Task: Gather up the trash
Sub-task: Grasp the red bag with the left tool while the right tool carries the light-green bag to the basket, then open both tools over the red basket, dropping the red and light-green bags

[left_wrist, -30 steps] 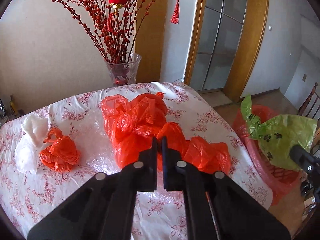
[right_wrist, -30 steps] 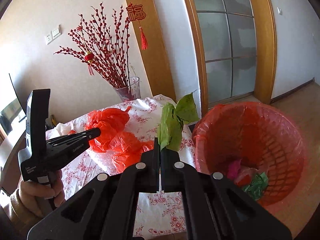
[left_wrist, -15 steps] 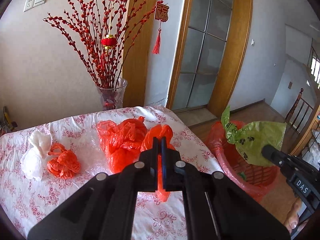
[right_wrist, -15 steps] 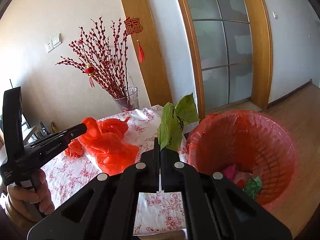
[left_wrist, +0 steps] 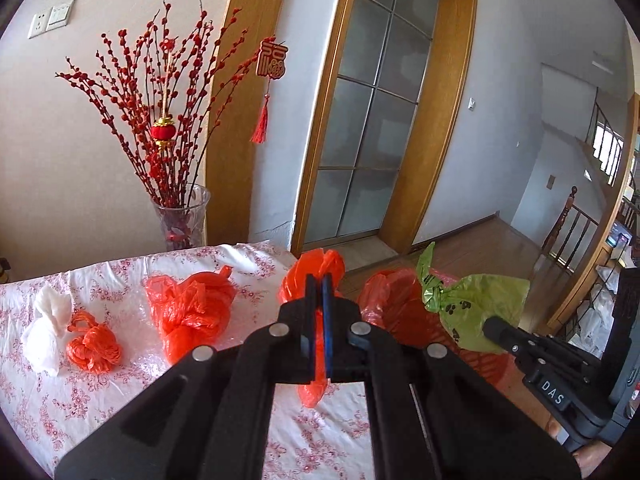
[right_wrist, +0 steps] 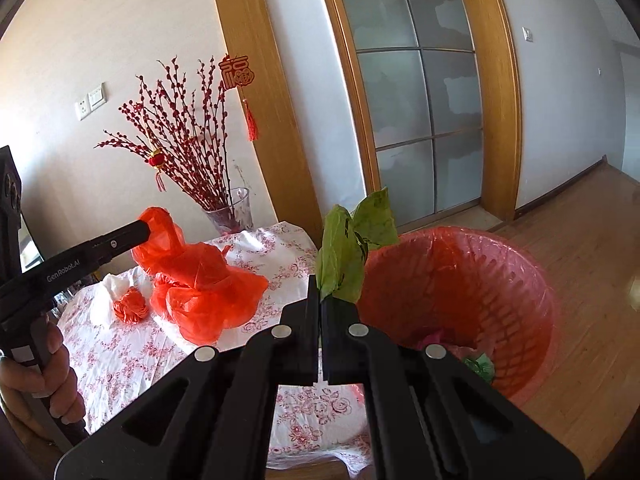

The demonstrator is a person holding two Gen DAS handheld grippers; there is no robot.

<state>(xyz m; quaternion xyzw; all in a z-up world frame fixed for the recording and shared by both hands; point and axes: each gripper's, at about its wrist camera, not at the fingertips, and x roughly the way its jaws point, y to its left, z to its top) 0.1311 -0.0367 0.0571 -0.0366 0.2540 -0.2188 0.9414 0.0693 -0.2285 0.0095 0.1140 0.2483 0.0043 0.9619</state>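
Crumpled orange bag (left_wrist: 316, 276), knotted green bag (right_wrist: 352, 248), both aloft

A white tablecloth (left_wrist: 100, 396) with pink florals carries orange-red bags (left_wrist: 190, 312) at ten o'clock, a green paw-print bag (left_wrist: 476, 312) hangs at three, beside a pink-lined basket (right_wrist: 472, 292).

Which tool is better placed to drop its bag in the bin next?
Right: its tool holds the green bag at the red bin rim; the left tool's orange bag hangs over the table.
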